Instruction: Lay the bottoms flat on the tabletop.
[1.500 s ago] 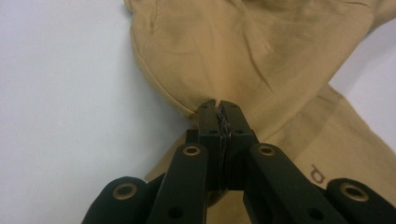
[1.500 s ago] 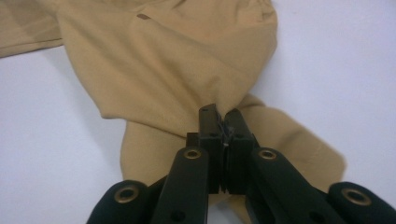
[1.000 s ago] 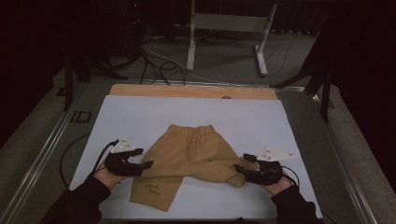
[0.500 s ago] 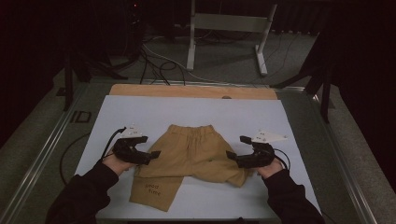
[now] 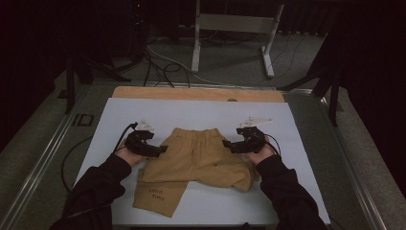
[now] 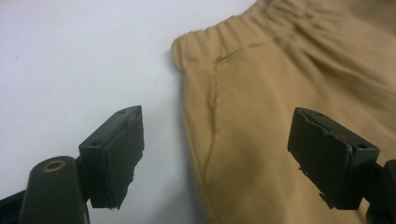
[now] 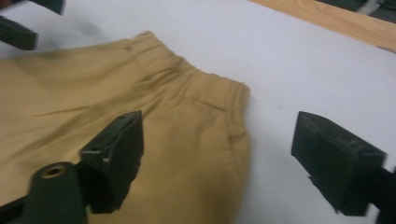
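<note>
High view: shorts (image 5: 201, 155) between left gripper (image 5: 160, 149), right gripper (image 5: 229, 145).

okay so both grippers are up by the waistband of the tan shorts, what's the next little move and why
Probably lower both and close on the waistband corners. The left gripper and right gripper stand open, each straddling a side edge of the shorts just below the waistband, gripping nothing yet.

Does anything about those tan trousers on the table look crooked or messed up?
Yes. The tan trousers lie unevenly: the left leg stretches flat toward the table's near edge, while the right leg is bunched up short. Both open grippers hover beside the waistband.
</note>
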Demonstrator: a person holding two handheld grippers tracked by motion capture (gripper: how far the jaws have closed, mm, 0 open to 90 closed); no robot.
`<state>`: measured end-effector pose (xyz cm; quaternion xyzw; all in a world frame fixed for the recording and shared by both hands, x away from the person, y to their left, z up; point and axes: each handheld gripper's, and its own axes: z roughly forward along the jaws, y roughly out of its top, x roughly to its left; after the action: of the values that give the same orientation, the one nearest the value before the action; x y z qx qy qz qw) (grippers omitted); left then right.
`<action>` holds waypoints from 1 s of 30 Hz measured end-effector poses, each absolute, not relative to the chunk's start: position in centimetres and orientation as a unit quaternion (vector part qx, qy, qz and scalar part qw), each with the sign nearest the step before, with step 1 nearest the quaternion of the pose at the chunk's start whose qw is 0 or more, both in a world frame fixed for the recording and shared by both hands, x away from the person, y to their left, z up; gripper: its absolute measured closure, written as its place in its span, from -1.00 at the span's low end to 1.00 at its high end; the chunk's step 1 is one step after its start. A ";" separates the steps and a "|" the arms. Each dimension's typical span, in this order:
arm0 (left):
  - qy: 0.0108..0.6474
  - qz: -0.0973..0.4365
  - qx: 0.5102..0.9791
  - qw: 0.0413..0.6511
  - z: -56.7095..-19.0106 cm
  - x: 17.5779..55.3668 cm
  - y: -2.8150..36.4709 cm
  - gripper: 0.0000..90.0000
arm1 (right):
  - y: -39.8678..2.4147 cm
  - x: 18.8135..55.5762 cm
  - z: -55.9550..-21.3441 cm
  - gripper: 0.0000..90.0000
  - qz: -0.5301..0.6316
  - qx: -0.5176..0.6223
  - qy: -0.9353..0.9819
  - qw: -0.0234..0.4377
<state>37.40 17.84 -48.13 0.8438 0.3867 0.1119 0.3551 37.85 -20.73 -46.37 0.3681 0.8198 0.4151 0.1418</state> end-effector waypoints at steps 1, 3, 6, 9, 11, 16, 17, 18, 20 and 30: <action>0.390 0.109 0.843 0.353 -48.4 37.7 17.8 -0.56 | -20.6 38.1 -46.5 -0.46 0.410 0.372 0.820 0.145; 0.393 0.109 0.842 0.352 -48.6 37.8 17.8 -0.52 | -20.4 38.5 -46.9 -0.44 0.405 0.379 0.819 0.145; 0.403 0.105 0.843 0.341 -49.6 38.4 17.6 -0.47 | -20.0 39.4 -48.1 -0.21 0.378 0.398 0.825 0.135; 0.412 0.102 0.840 0.339 -50.0 38.5 17.5 -0.33 | -19.9 39.5 -48.8 -0.12 0.363 0.401 0.830 0.134; 0.419 0.103 0.837 0.336 -50.3 38.7 17.5 -0.25 | -19.8 39.5 -49.1 -0.10 0.359 0.402 0.831 0.136; 0.421 0.097 0.842 0.323 -51.1 39.0 17.1 0.00 | -19.4 39.5 -50.6 0.12 0.327 0.407 0.844 0.127; 0.422 0.097 0.843 0.320 -51.4 39.1 17.0 0.01 | -19.2 39.4 -50.9 0.18 0.319 0.403 0.848 0.128; 0.422 0.097 0.843 0.320 -51.4 39.1 17.0 0.03 | -19.2 39.3 -51.0 0.21 0.316 0.406 0.848 0.128; 0.428 0.102 0.839 0.321 -51.5 39.2 17.0 0.12 | -19.2 39.3 -51.3 0.32 0.317 0.408 0.848 0.122; 0.426 0.096 0.840 0.323 -51.5 39.2 16.3 0.70 | -18.7 39.0 -51.2 0.93 0.310 0.389 0.857 0.133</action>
<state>39.17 16.30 -51.54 0.8397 0.4259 0.0959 0.3230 38.95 -18.65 -51.18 0.3893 0.8570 0.3102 0.1333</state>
